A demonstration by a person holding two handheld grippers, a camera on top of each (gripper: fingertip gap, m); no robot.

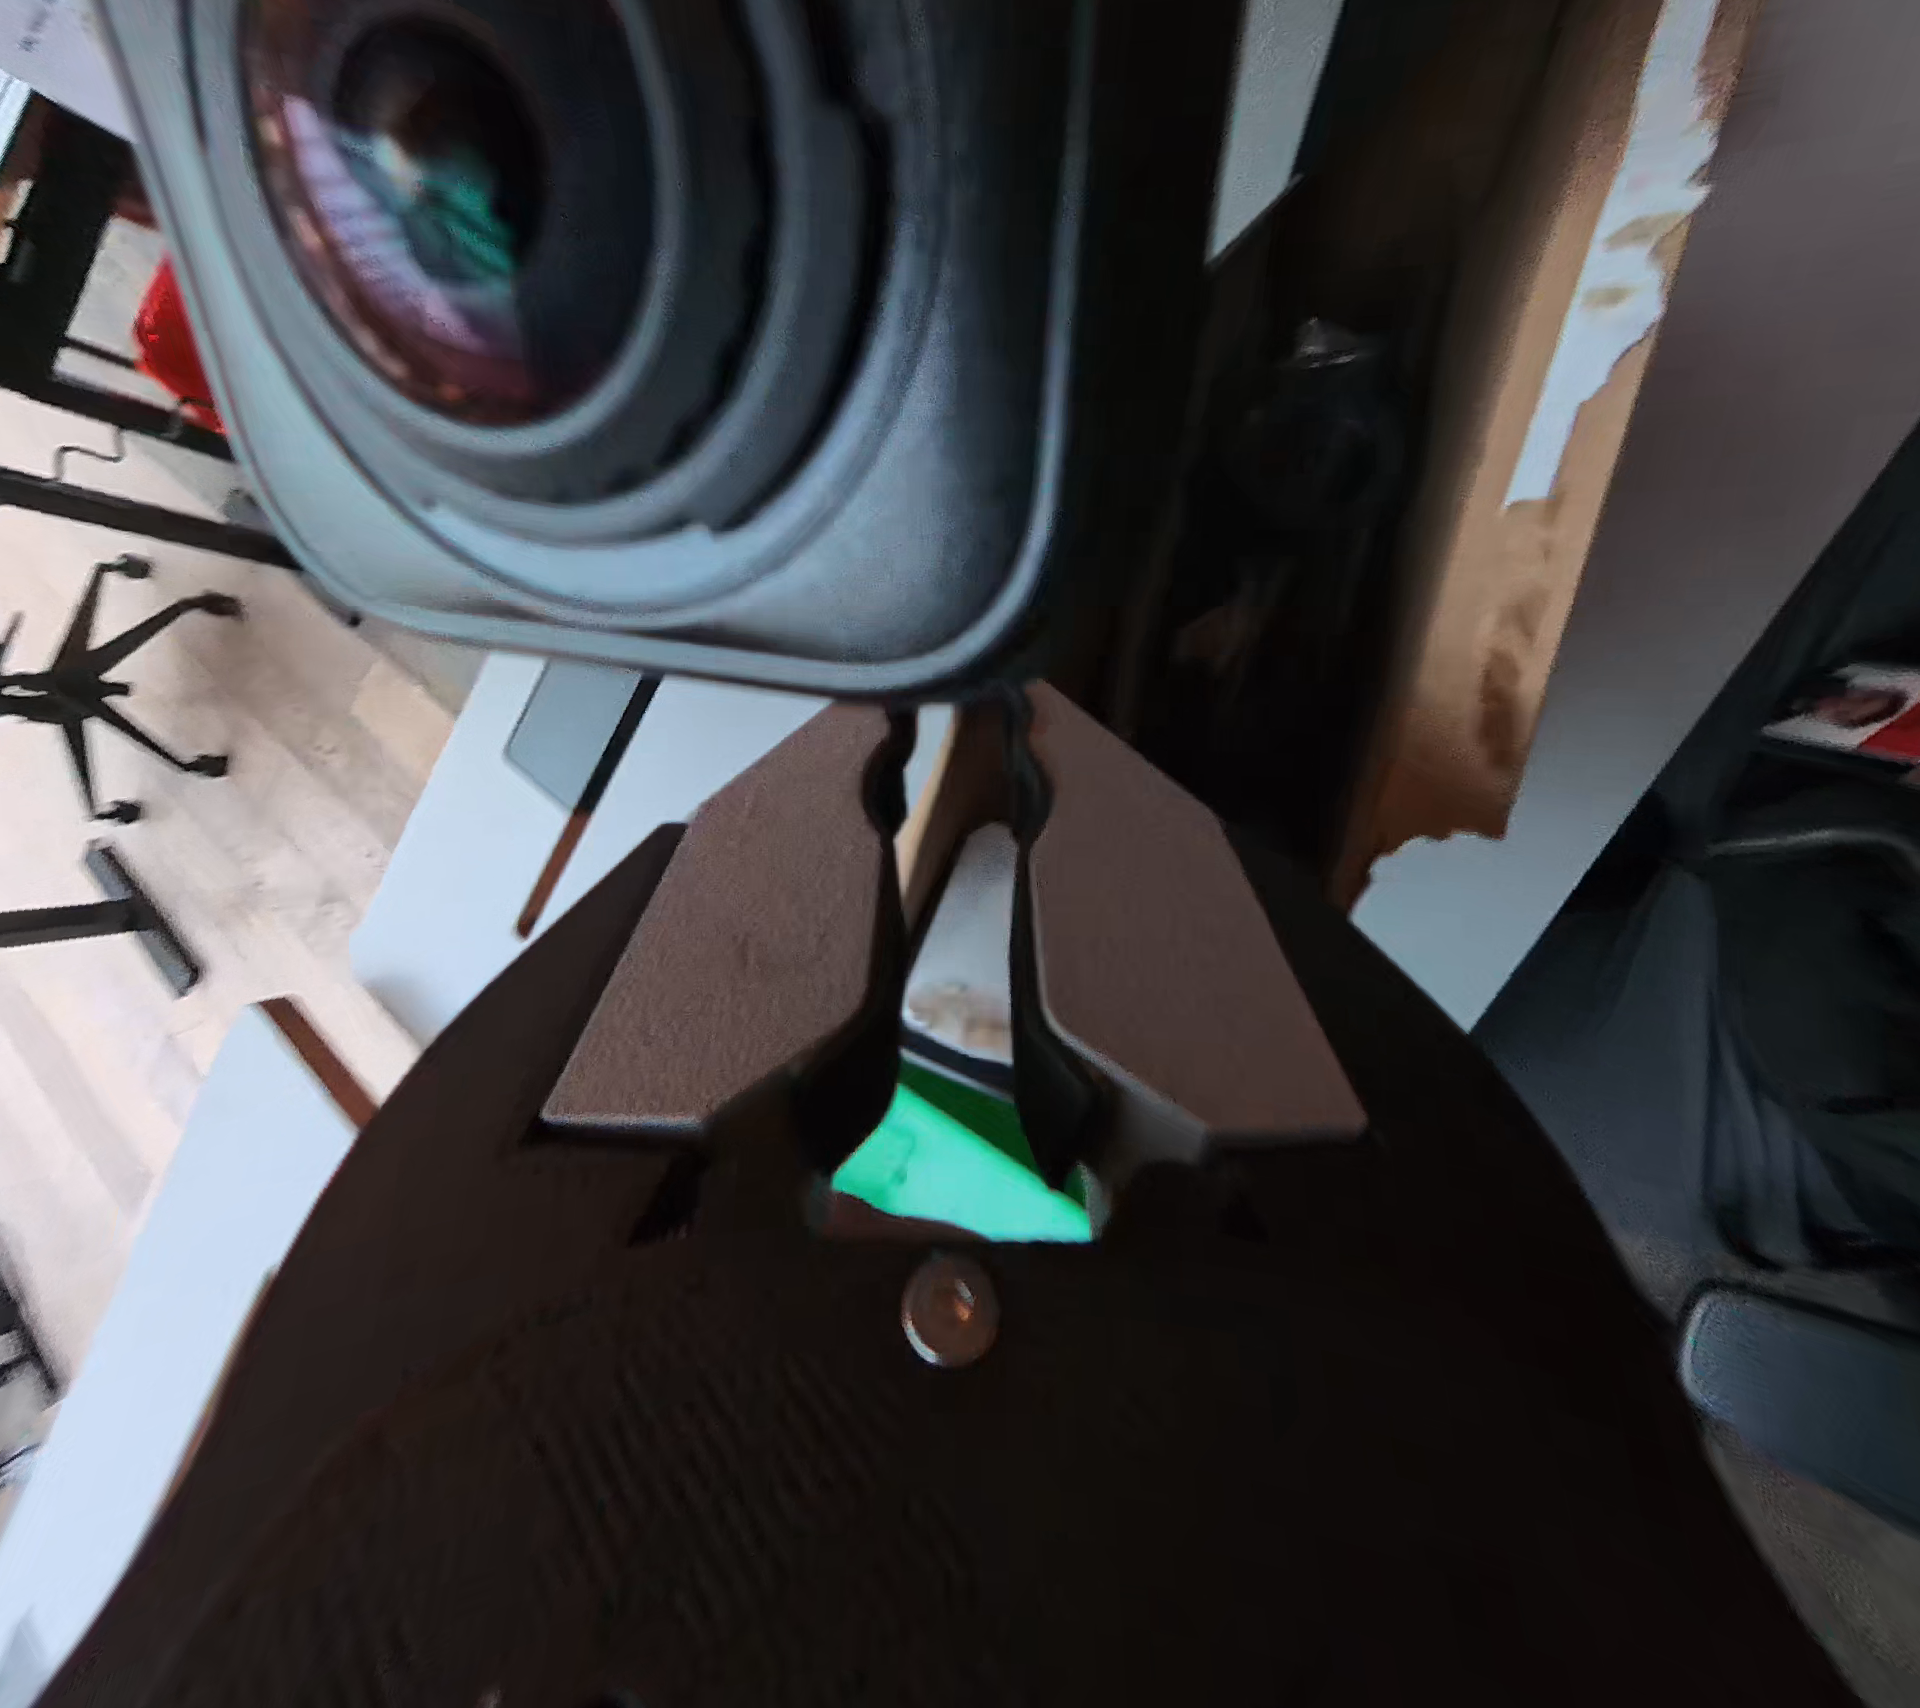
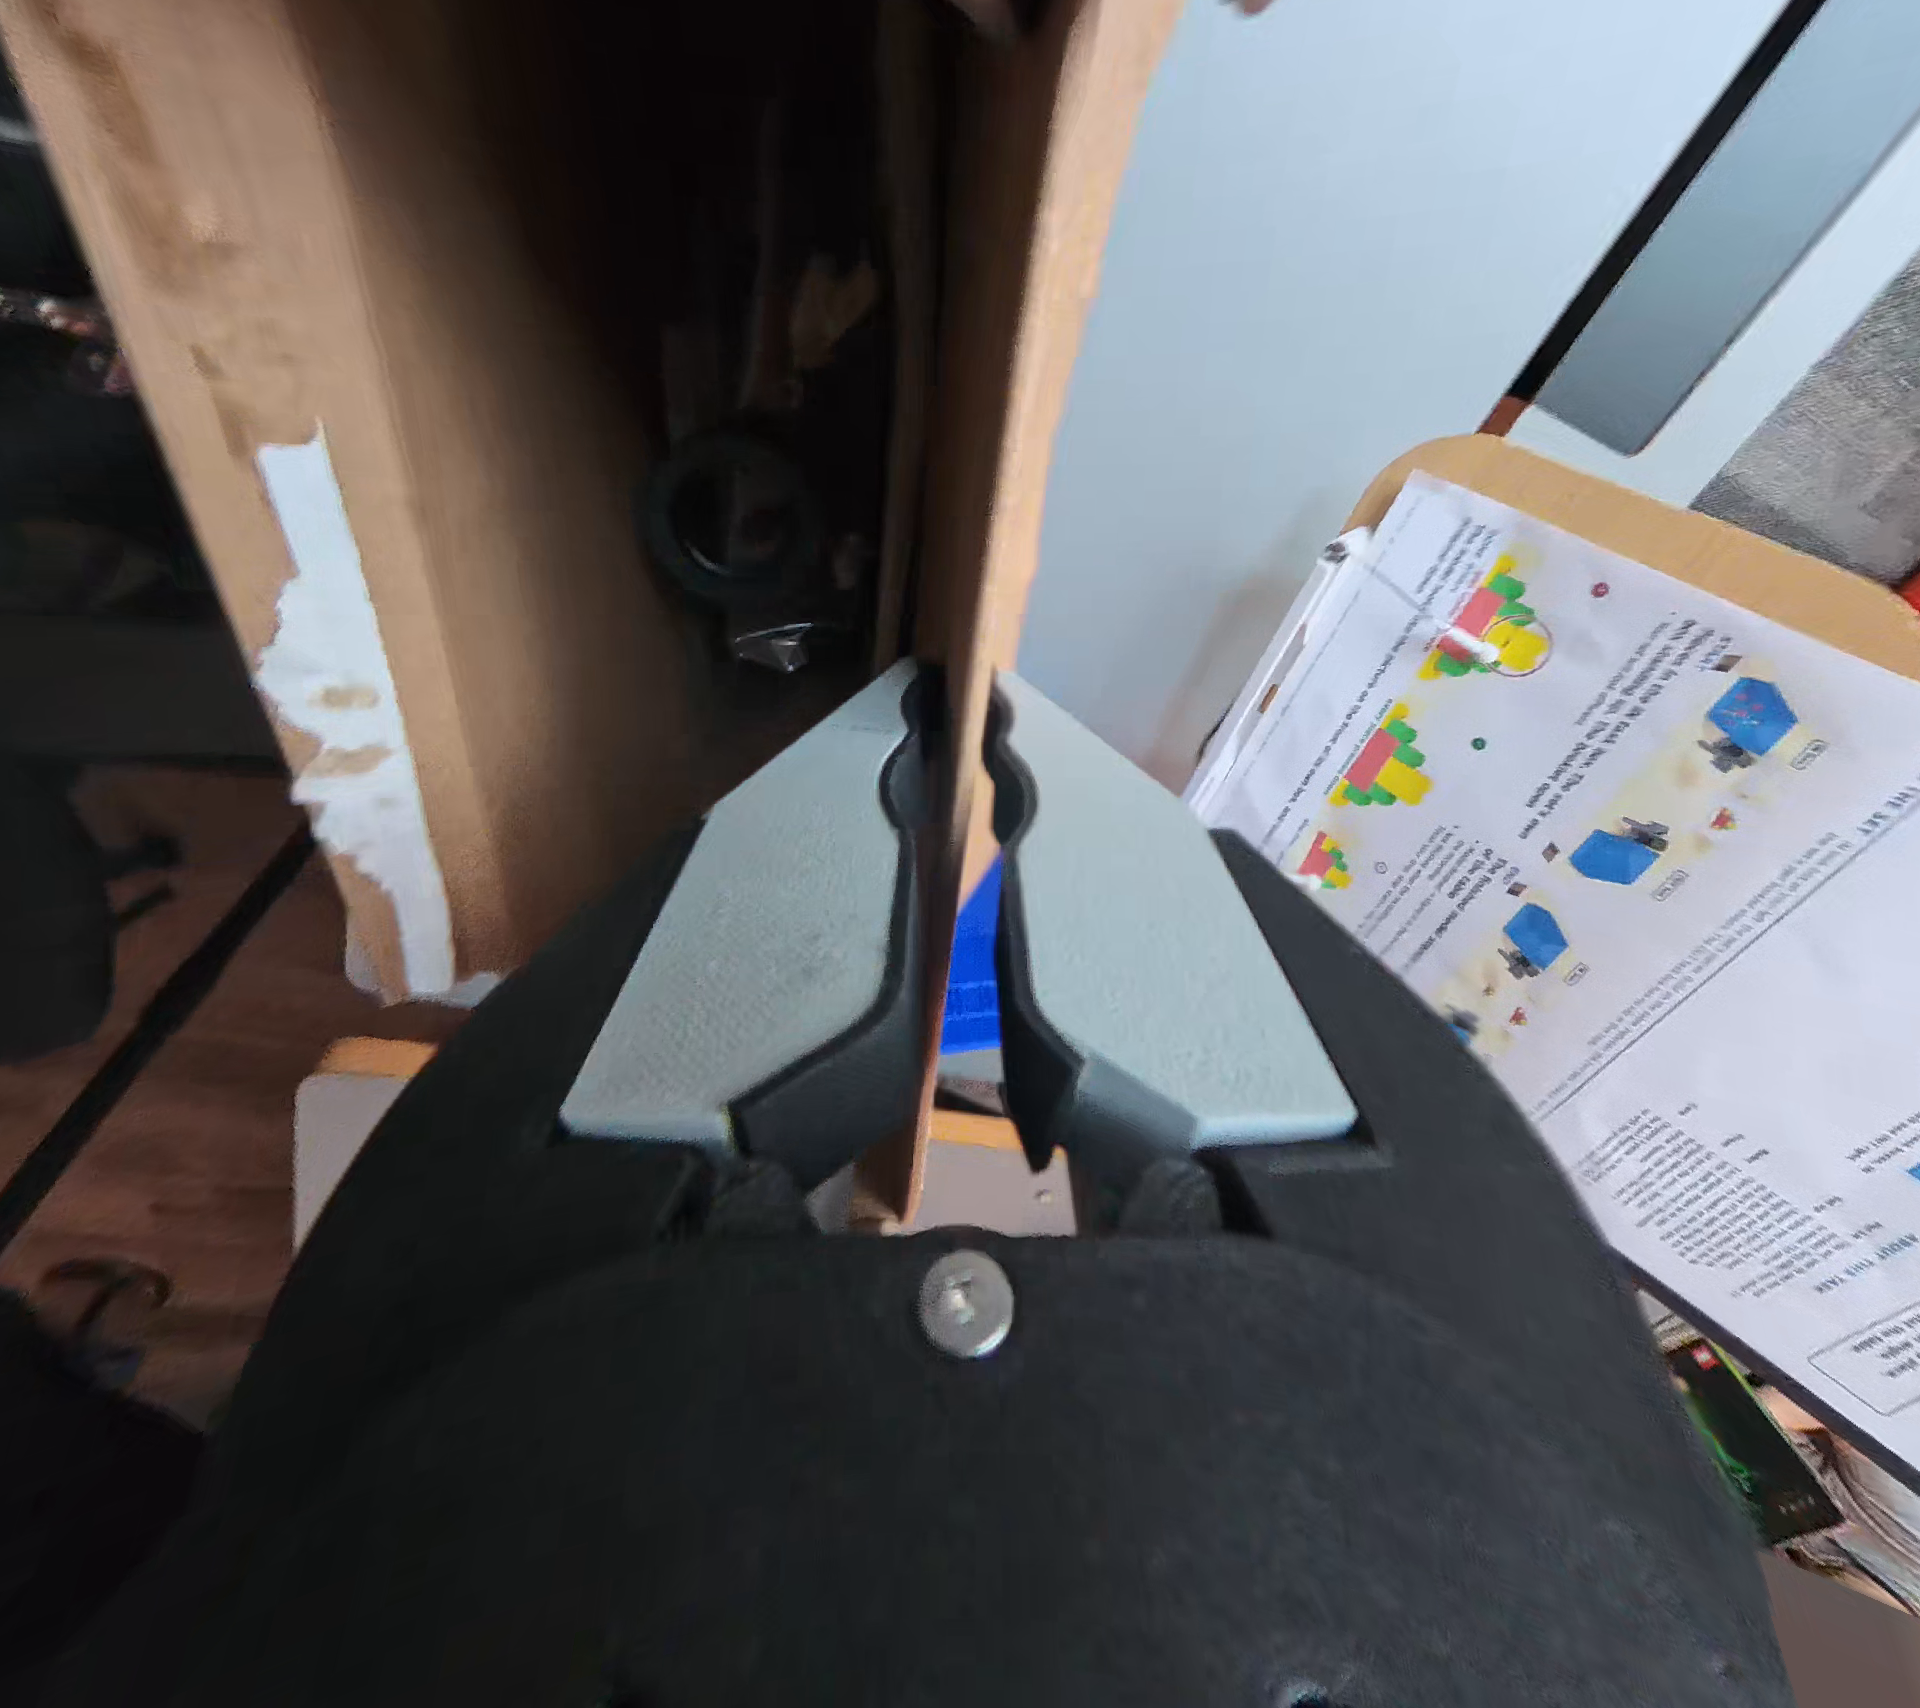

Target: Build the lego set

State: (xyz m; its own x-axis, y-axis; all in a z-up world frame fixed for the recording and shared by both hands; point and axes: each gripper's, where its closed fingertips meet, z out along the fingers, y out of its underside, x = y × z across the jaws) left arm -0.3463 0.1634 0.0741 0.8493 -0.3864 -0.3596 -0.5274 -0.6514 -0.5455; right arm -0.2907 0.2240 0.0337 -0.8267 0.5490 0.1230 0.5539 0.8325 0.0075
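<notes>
A brown cardboard box with torn white tape stands open, its dark inside facing me. My right gripper is shut on the box's thin wall, which runs edge-on between the pads. A blue piece shows behind the fingers. In the left wrist view my left gripper is nearly closed around a thin brown edge of the same box. A green piece shows low between its fingers. The right gripper's camera fills the upper left, very close.
A printed instruction sheet lies on a wooden board at the right, on a white table. An office chair base and table legs stand on the floor at left. A dark seat is at right.
</notes>
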